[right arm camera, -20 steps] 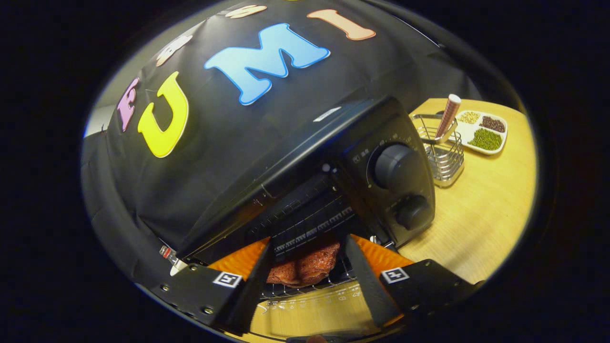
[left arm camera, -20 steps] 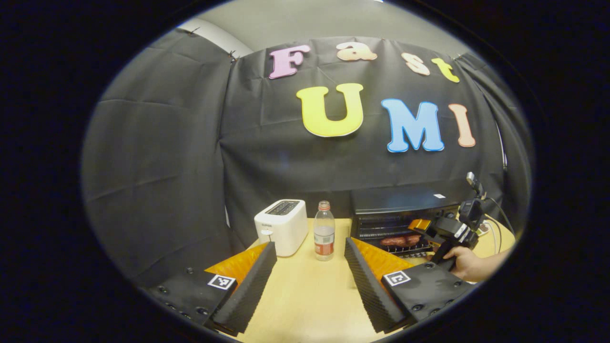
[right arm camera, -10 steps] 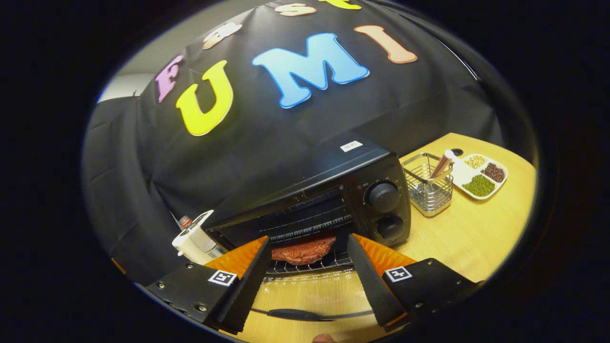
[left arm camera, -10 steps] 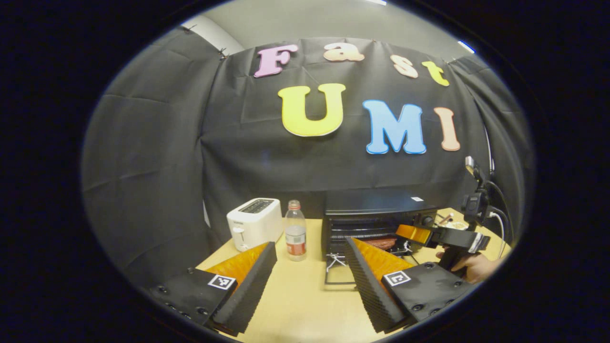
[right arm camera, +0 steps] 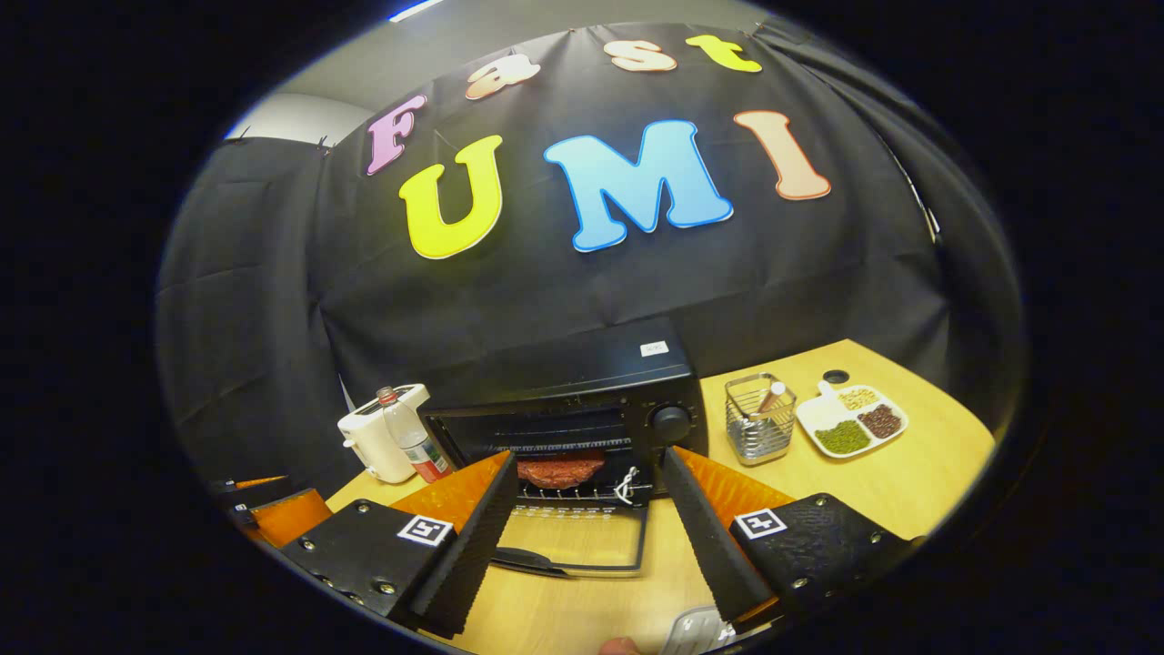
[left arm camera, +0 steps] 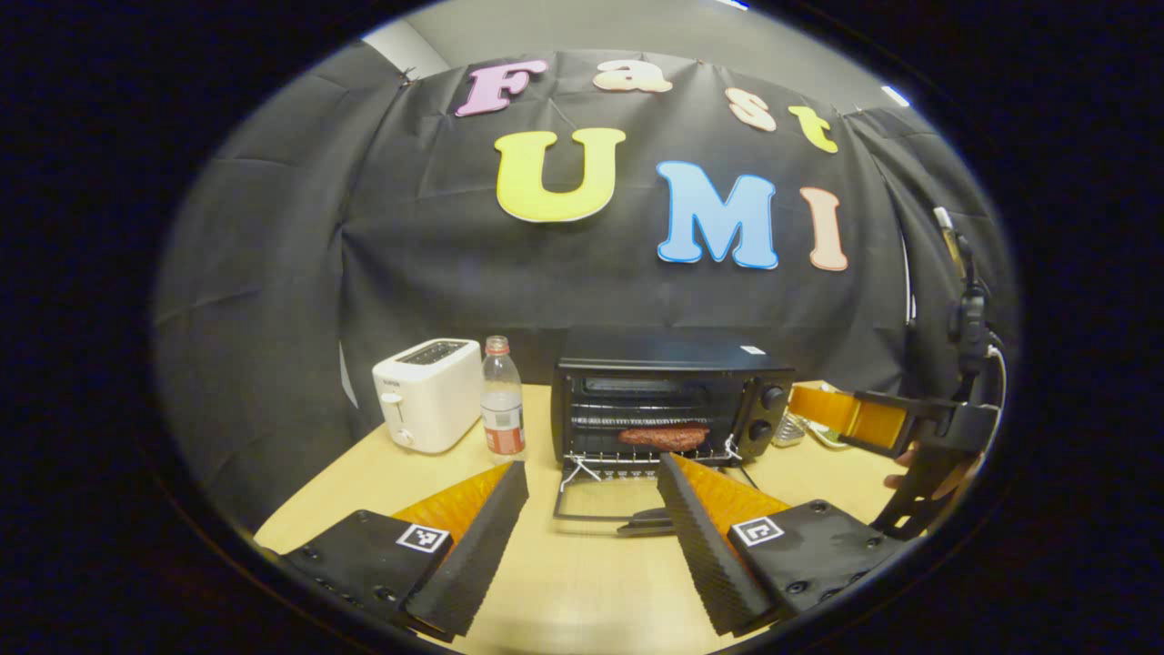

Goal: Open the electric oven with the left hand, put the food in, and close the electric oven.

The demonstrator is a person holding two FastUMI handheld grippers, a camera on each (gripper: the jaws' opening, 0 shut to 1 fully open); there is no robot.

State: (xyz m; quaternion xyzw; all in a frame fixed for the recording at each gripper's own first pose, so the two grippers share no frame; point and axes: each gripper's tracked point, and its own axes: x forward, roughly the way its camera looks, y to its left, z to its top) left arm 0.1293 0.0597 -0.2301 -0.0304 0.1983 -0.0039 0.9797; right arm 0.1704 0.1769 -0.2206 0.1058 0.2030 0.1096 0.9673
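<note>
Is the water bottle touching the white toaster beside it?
Apart. In the left gripper view the water bottle stands to the right of the toaster, with a strip of dark wall cloth and bare table showing between them.

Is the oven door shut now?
No, in the left gripper view the oven has its door folded down flat on the table, with the food on the rack inside.

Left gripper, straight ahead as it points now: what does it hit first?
Probably the dropped oven door lying flat on the table, its handle nearest; past it, the meat patty on the rack. Depth is hard to judge.
</note>
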